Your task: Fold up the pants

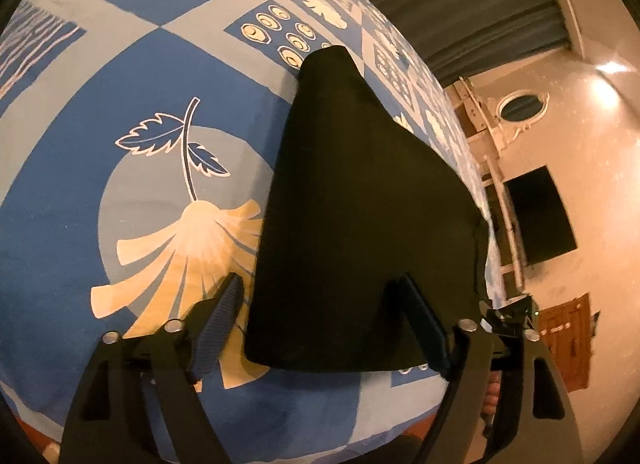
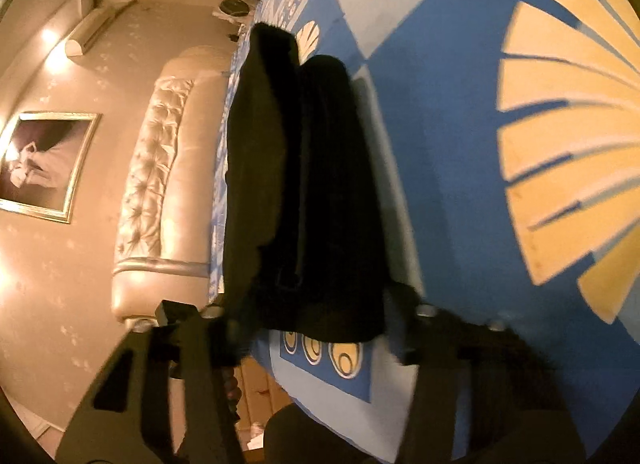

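Note:
Black pants [image 1: 360,204] lie folded lengthwise on a blue patterned bedspread [image 1: 100,192], stretching away from me. My left gripper [image 1: 320,312] is open, its two fingers on either side of the pants' near end, one finger on the cloth. In the right wrist view the pants [image 2: 312,192] lie in a thick long fold. My right gripper [image 2: 316,320] is open, fingers spread wide around the near end of the pants; the view is blurred.
The bedspread [image 2: 460,144] has cream leaf and shell prints. A tufted cream headboard [image 2: 160,168] and a framed picture [image 2: 40,164] show in the right wrist view. A wall, a dark screen [image 1: 540,216] and a wooden door [image 1: 568,348] lie past the bed edge.

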